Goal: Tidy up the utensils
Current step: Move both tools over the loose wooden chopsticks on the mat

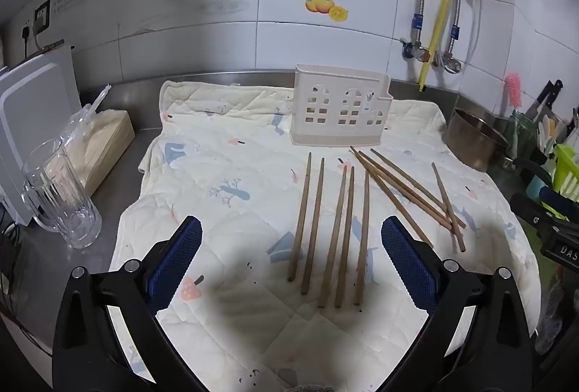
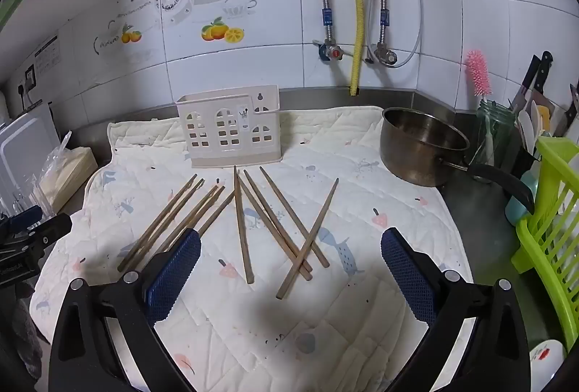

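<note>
Several brown wooden chopsticks (image 1: 342,232) lie on a cream quilted cloth (image 1: 224,153). One group lies roughly parallel, another group (image 1: 405,191) lies crossed to the right. The crossed group also shows in the right wrist view (image 2: 289,229), with the parallel group (image 2: 173,222) to its left. A beige perforated utensil holder (image 1: 340,106) stands upright at the cloth's far edge; it also shows in the right wrist view (image 2: 229,127). My left gripper (image 1: 291,229) is open and empty above the parallel chopsticks. My right gripper (image 2: 291,243) is open and empty above the crossed chopsticks.
A glass mug (image 1: 58,196) and a tissue pack (image 1: 105,142) stand left of the cloth. A steel saucepan (image 2: 423,146) sits at the cloth's right edge, with a green dish rack (image 2: 550,232), a jar with a pink brush (image 2: 477,73) and knives (image 2: 535,73) beyond. Tiled wall with pipes (image 2: 358,8) behind.
</note>
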`<state>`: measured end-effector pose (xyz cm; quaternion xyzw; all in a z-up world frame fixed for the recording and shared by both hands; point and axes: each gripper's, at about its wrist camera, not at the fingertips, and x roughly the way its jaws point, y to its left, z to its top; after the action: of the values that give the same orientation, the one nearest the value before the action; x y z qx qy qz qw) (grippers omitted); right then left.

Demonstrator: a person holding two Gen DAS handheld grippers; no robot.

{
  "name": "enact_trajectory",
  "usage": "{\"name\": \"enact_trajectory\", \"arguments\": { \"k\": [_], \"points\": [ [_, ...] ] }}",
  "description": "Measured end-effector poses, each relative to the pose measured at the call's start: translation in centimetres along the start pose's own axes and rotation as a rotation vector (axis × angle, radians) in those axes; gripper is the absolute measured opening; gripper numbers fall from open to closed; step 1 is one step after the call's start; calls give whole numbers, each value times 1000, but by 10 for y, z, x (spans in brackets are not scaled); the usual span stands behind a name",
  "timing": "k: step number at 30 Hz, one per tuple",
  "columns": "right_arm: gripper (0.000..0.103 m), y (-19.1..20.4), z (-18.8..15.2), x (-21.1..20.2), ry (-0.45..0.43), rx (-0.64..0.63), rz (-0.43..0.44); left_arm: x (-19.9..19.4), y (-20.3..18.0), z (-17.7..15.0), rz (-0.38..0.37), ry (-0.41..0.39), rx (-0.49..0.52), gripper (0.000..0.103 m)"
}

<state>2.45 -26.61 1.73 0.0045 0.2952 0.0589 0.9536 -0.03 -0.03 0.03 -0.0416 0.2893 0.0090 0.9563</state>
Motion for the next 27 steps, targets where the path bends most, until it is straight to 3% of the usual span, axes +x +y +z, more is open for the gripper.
{"name": "enact_trajectory", "arguments": {
  "k": [27],
  "points": [
    [97, 7, -1, 4, 13, -14, 14, 2, 5, -1, 17, 10, -14, 98]
  ]
}}
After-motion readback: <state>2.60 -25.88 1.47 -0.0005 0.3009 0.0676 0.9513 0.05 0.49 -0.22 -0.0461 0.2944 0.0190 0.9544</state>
